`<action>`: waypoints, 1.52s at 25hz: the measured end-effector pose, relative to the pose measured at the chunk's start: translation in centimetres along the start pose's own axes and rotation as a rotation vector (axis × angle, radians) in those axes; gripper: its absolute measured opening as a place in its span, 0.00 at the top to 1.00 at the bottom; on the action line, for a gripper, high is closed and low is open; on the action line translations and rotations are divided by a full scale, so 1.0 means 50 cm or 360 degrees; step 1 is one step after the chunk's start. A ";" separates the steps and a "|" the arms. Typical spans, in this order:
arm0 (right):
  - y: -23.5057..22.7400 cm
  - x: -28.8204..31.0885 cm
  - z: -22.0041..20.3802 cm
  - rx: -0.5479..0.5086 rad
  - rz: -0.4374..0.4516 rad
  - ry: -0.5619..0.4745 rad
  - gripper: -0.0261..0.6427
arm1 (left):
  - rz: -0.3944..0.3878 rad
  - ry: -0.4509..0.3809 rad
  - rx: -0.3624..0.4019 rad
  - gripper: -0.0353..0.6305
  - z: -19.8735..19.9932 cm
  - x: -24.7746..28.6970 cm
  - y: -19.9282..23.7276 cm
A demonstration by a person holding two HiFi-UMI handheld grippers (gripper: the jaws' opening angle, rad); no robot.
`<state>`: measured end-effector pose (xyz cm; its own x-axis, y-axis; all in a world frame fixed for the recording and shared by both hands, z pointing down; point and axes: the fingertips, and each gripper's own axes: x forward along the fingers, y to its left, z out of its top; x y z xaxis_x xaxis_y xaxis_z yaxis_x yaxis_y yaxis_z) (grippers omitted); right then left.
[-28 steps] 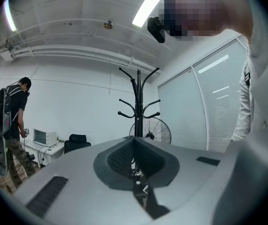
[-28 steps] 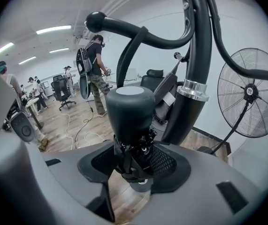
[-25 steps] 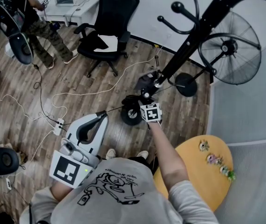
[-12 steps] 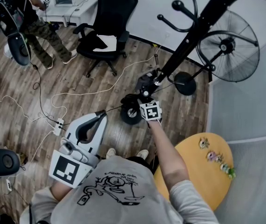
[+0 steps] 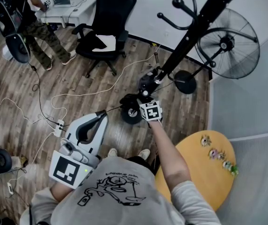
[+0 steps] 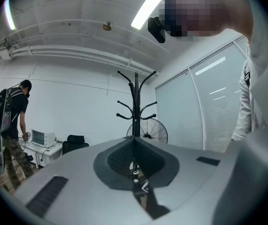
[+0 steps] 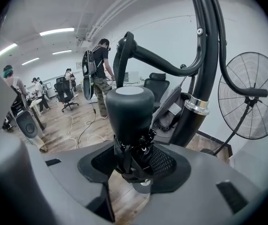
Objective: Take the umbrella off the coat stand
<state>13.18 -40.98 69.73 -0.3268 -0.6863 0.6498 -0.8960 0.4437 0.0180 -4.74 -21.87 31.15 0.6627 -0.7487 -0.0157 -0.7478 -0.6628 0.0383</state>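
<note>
The black coat stand slants across the head view, and its pole and curved hooks fill the right gripper view. My right gripper is against the pole, shut on the folded black umbrella. In the right gripper view its pads clamp the bunched canopy, and the thick round handle sticks out beyond the right gripper. My left gripper hangs low at the left, held level, jaws together and empty. The left gripper faces the stand from a distance.
A standing fan with a round base is just right of the stand. A black office chair is behind, cables and a power strip lie on the wood floor, a round yellow table is at right. A person stands far left.
My right gripper has lifted a little with the umbrella still clamped, close to the pole. The left gripper has stayed where it was.
</note>
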 end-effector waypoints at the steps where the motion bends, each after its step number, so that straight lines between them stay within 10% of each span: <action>1: 0.003 -0.002 0.001 0.0000 0.0000 0.0002 0.65 | -0.0002 -0.0001 0.0000 0.94 0.000 -0.001 0.001; 38: 0.046 -0.227 0.064 -0.0012 0.0024 -0.0085 0.65 | -0.0098 0.0017 -0.0013 0.94 -0.021 0.014 0.006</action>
<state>13.85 -34.01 59.94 -0.3561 -0.7092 0.6085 -0.8886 0.4585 0.0143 -4.47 -22.60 32.20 0.7081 -0.7061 -0.0075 -0.7051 -0.7076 0.0458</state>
